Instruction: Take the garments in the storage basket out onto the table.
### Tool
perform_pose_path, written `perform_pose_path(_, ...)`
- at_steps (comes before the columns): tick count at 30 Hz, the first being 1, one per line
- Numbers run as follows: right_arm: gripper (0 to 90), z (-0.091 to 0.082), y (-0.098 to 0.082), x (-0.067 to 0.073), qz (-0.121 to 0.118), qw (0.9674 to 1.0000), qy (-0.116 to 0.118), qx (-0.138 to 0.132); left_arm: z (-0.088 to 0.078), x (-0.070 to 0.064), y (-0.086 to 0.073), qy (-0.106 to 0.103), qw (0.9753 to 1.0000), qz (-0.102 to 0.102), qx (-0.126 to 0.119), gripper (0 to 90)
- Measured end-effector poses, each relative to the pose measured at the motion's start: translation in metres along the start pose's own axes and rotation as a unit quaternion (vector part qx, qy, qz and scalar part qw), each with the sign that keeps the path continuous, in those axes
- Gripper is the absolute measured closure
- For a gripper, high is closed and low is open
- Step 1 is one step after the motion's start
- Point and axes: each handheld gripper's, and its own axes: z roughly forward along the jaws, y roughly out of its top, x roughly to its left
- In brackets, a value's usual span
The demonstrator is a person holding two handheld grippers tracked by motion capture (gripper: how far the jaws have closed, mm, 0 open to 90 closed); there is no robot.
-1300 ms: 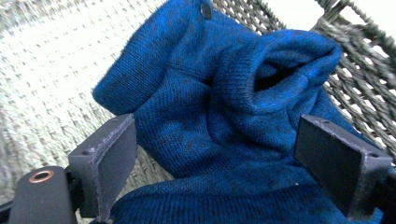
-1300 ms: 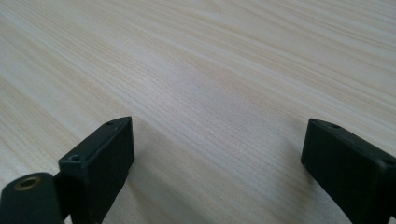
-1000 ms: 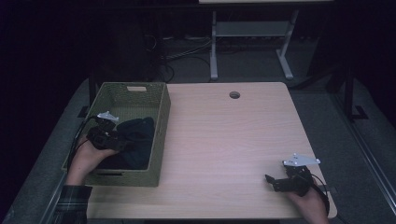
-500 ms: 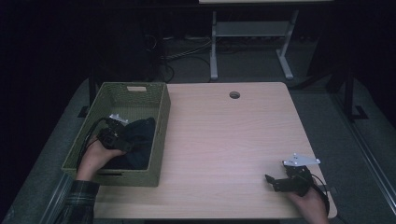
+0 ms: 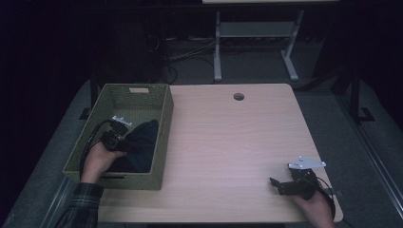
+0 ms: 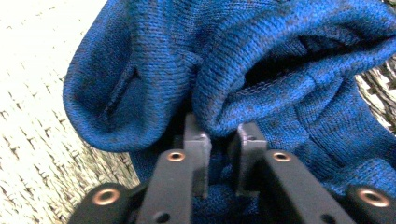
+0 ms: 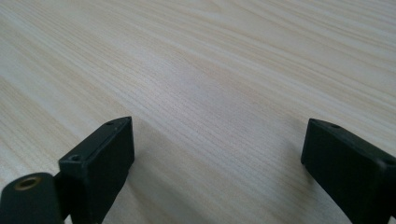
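Jaws first: on the left gripper [image 6: 219,140] we see them just closed, pinching a fold of the blue knitted garment [image 6: 261,70] between the pads. That garment lies bunched in the near half of the green woven basket [image 5: 164,137] at the table's left edge, dark and hard to read from above. Since a second ago the hand has slid farther in, so we judge lifting out comes next. The right gripper [image 7: 217,154] rests spread wide on the pale wooden table [image 5: 237,142], near right corner.
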Motion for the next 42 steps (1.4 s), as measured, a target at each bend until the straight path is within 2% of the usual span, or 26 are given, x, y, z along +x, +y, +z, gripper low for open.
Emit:
perform_pose_path(5,9.2,0.0,0.0,0.0,0.0,1.0,0.0,0.0,-0.01,-0.002,0.0,-0.001,0.9998,-0.005,-0.02,83.1)
perform_pose_path(16,9.2,0.0,0.0,0.0,0.0,1.0,0.0,0.0,-0.043,-0.005,0.001,-0.008,0.9978,0.013,-0.065,83.6)
perform_pose_path(20,9.2,0.0,0.0,0.0,0.0,1.0,0.0,0.0,-0.056,-0.008,0.003,-0.007,0.9961,0.017,-0.086,83.7)
perform_pose_path(31,9.2,0.0,0.0,0.0,0.0,1.0,0.0,0.0,-0.085,-0.013,0.01,-0.006,0.9926,0.029,-0.118,83.7)
perform_pose_path(36,9.2,0.0,0.0,0.0,0.0,1.0,0.0,0.0,-0.096,-0.015,0.013,-0.007,0.99,0.031,-0.138,83.8)
perform_pose_path(42,9.2,0.0,0.0,0.0,0.0,1.0,0.0,0.0,-0.107,-0.017,0.018,-0.002,0.9884,0.04,-0.147,83.7)
